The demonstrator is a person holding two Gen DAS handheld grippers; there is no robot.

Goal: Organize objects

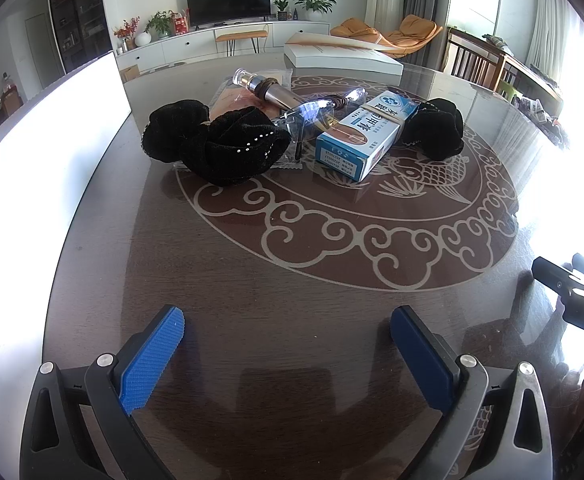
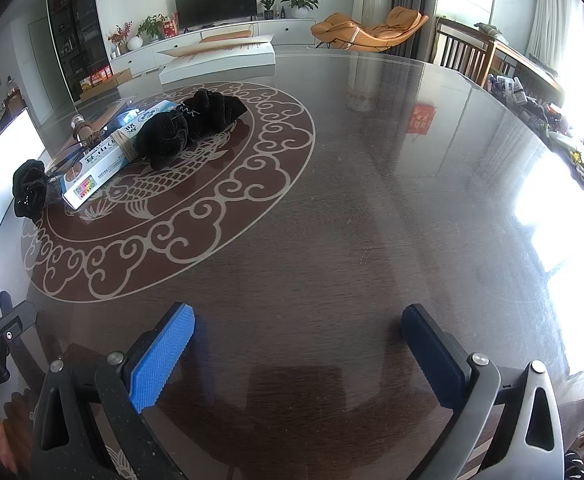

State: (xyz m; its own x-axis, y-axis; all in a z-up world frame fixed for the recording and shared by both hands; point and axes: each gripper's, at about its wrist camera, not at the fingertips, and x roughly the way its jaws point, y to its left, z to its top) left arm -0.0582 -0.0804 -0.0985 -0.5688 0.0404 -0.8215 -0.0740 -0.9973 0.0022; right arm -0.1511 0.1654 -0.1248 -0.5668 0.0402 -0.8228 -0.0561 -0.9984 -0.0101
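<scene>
Nothing sorted yet: black scrunchies (image 1: pixel 216 140), blue medicine box (image 1: pixel 365 136), glasses (image 1: pixel 311 116) heaped upper centre. Left gripper (image 1: pixel 288 356), right gripper (image 2: pixel 297 356) fingers apart, empty.

In your left wrist view the glasses (image 1: pixel 311 114) are washed out by glare, so their lenses can't be read. The metal tube (image 1: pixel 274 94) runs behind the blue-and-white box (image 1: pixel 365 134) and its far end is hidden. The white panel (image 1: pixel 48 152) is blown out and cut by the left edge. Your right tool (image 1: pixel 575 296) is cropped at the right edge; its jaws can't be seen there.
</scene>
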